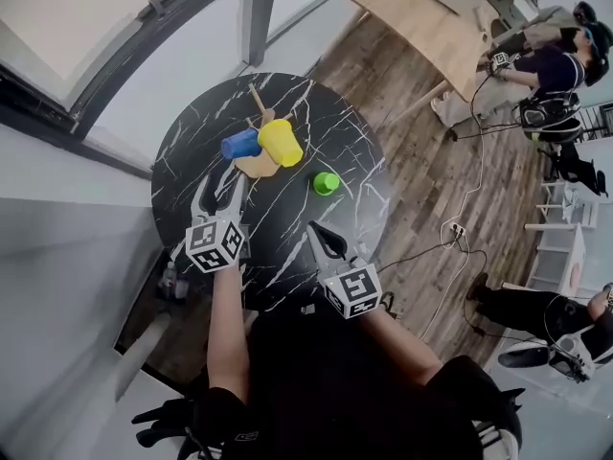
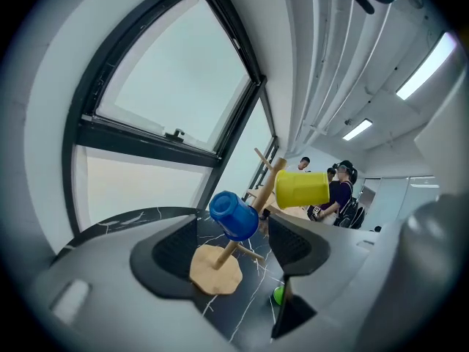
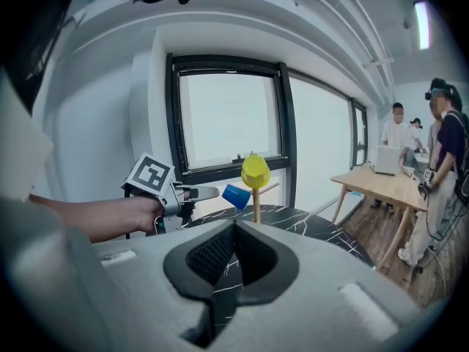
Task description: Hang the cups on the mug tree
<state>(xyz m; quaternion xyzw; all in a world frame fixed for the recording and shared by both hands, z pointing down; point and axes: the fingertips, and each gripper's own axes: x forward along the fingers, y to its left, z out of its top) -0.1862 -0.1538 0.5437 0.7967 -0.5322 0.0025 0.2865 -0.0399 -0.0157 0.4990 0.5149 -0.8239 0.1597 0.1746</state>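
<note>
A wooden mug tree [image 1: 257, 166] stands on the far half of the round black marble table [image 1: 192, 132]. A blue cup [image 1: 240, 145] hangs on its left peg and a yellow cup [image 1: 280, 142] on a peg to the right. A small green cup [image 1: 326, 183] sits on the table to the tree's right. My left gripper [image 1: 222, 185] is open just short of the blue cup [image 2: 233, 214], which is apart from its fingers; the yellow cup [image 2: 302, 188] hangs higher. My right gripper [image 1: 314, 228] is shut and empty, nearer the table's front edge, facing the tree [image 3: 257, 207].
A large window and wall run along the table's far left side. A wooden table [image 1: 431, 17] and several people [image 1: 551, 75] are at the back right. Cables [image 1: 460, 228] lie on the plank floor to the right. A dark object [image 1: 170, 281] lies under the table's left edge.
</note>
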